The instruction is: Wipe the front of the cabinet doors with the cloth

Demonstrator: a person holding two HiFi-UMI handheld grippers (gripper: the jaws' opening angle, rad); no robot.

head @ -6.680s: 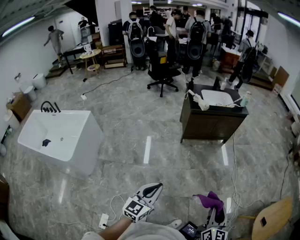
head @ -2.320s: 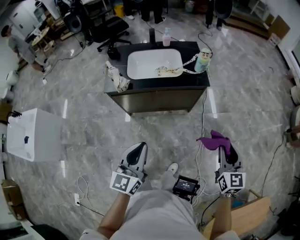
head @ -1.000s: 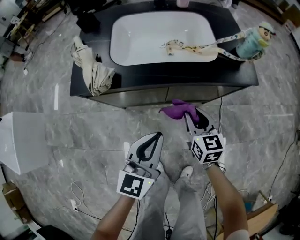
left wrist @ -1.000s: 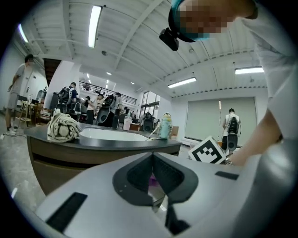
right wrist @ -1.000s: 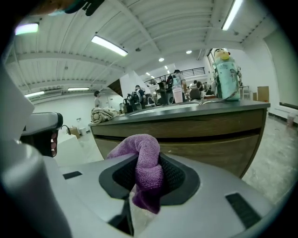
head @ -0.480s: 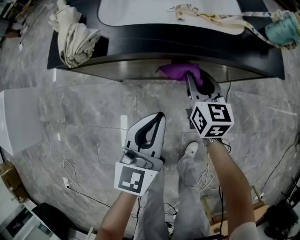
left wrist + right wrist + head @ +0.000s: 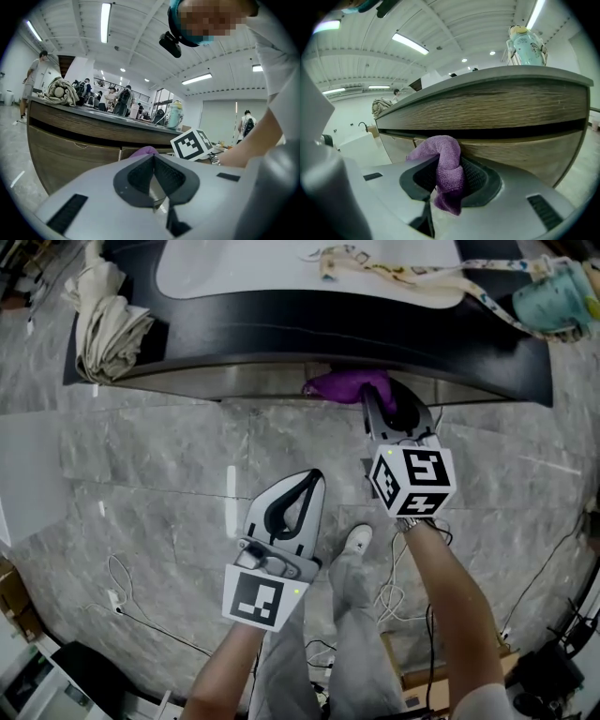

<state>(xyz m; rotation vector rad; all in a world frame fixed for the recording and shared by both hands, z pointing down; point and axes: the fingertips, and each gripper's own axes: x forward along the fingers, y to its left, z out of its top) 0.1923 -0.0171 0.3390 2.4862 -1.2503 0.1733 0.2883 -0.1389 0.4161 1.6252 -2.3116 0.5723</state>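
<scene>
A purple cloth (image 7: 339, 385) is clamped in my right gripper (image 7: 375, 395), whose jaws are shut on it. The cloth (image 7: 443, 164) bulges out past the jaw tips and sits right at the wood-grain cabinet door front (image 7: 511, 150), under the dark countertop overhang; whether it touches the door is hard to tell. The cabinet front (image 7: 234, 381) shows as a thin band below the black counter. My left gripper (image 7: 309, 481) is shut and empty, held lower over the floor, left of the right one. Its view shows the cabinet doors (image 7: 70, 150) ahead and the cloth's tip (image 7: 144, 151).
A white basin (image 7: 300, 263) is set in the black counter, with a patterned strap lying across it. A bundled beige cloth (image 7: 103, 315) sits at the counter's left end, a pale teal bottle (image 7: 562, 292) at the right. Cables (image 7: 131, 606) trail on the marble floor. My shoe (image 7: 356, 540) is below.
I walked from across the room up to the cabinet. In the last second the right gripper carried the purple cloth forward to the door front; the left gripper stayed low and shut.
</scene>
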